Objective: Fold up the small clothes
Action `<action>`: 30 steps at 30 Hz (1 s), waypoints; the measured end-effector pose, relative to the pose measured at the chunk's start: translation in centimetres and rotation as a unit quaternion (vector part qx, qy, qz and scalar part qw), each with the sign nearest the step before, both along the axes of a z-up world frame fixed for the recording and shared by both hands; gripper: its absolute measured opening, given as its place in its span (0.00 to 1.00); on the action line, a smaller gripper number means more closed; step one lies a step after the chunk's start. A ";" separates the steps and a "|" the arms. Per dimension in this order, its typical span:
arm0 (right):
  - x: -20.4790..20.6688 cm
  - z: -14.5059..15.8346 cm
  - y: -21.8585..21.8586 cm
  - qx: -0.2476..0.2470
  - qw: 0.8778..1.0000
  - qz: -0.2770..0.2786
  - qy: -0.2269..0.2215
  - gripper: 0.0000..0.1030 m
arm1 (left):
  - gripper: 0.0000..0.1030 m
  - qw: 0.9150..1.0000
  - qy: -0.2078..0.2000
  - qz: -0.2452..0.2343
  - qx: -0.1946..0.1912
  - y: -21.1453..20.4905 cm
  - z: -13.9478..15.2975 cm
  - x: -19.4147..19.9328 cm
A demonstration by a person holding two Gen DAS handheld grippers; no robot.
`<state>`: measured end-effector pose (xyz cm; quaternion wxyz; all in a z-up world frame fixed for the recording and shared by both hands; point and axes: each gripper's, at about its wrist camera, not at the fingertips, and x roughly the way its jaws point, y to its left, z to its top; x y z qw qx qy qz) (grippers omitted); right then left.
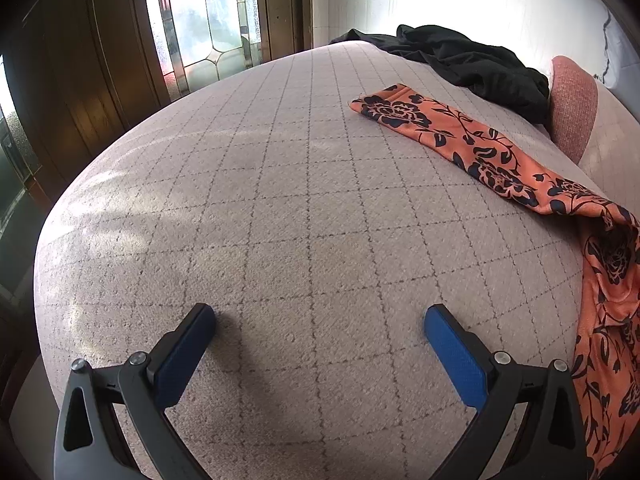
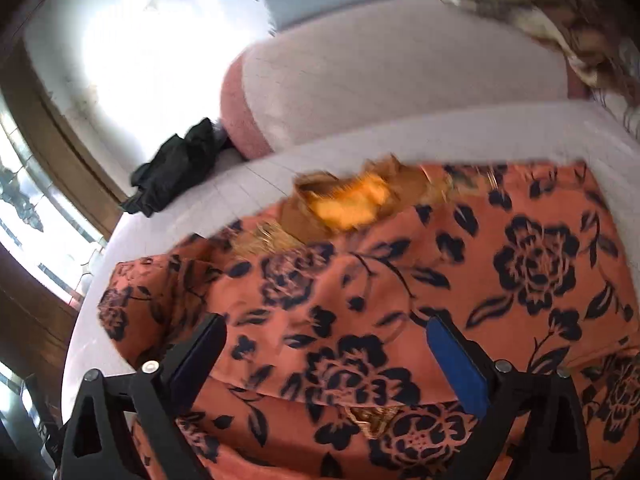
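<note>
An orange garment with a dark floral print (image 1: 472, 148) lies on the pale checked bed cover (image 1: 280, 200), one sleeve stretched out flat to the far left, its body at the right edge of the left wrist view. My left gripper (image 1: 320, 316) is open and empty over bare cover, left of the garment. In the right wrist view the same garment (image 2: 440, 272) fills the frame, with a gold-trimmed neckline (image 2: 352, 200) at its far edge. My right gripper (image 2: 326, 328) is open just above the garment's body and holds nothing.
A black garment (image 1: 460, 60) lies crumpled at the far end of the bed, also seen in the right wrist view (image 2: 176, 168). A pink-ended bolster pillow (image 2: 360, 92) lies behind the orange garment. A patterned cloth (image 2: 560, 20) sits at the far right. Windows and wooden panels stand to the left.
</note>
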<state>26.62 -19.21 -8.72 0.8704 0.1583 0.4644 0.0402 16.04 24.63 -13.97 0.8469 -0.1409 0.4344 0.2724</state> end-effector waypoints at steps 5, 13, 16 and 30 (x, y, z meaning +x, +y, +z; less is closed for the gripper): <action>-2.9 1.9 -0.3 0.025 0.998 0.023 -0.045 0.98 | 1.00 0.999 0.019 -0.026 -0.034 0.8 0.3 0.1; -9.6 -0.8 0.7 0.032 0.995 0.050 -0.076 0.98 | 1.00 0.951 -0.157 -0.101 -0.245 5.1 7.2 5.5; -10.5 -2.0 0.2 0.052 0.994 0.041 -0.092 0.98 | 1.00 0.952 -0.161 -0.089 -0.245 7.4 6.9 10.3; -10.5 -2.6 -1.1 0.102 0.988 0.044 -0.105 1.00 | 0.40 0.962 -0.106 -0.003 -0.251 10.9 0.5 17.8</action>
